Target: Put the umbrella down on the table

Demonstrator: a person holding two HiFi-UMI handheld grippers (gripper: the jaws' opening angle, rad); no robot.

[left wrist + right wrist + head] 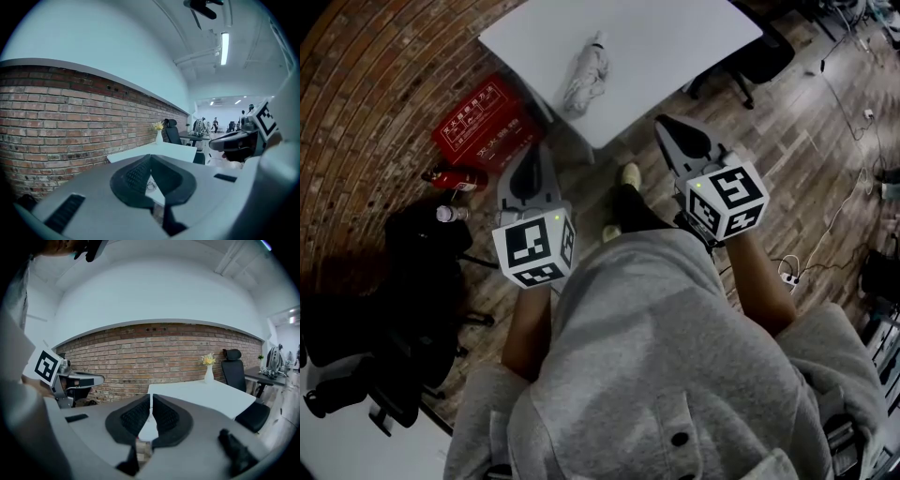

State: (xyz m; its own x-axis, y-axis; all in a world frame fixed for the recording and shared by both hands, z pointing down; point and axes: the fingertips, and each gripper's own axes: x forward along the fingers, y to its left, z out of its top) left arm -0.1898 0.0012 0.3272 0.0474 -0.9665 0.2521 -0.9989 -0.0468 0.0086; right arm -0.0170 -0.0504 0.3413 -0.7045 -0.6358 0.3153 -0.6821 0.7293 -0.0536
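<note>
A: Head view: we look down on a white table [675,47], and the folded umbrella [584,77] lies on its top, a little in from the near corner. Are we holding it?

B: We are not. The umbrella rests flat on the table, well apart from both tools. Our left gripper [534,152] hangs over the wooden floor just left of the table's near corner. The left gripper view shows its jaws clenched together with nothing caught between them.

A: And the other one?

B: Our right gripper [666,123] hovers just off the table's near right edge. In the right gripper view its jaws meet at the tips, and they too are empty. We see the table top beyond them, with a white vase [208,373] of yellow flowers at the table's far end.

A: What surrounds the table?

B: A red box [483,120] sits on the floor beside the table's left edge, and a fire extinguisher [455,176] lies just beyond it, farther from the table. A black office chair [403,281] stands well away on that same side. Another dark chair [759,56] is tucked against the table's right edge. A brick wall [70,122] runs along the table's left.
</note>
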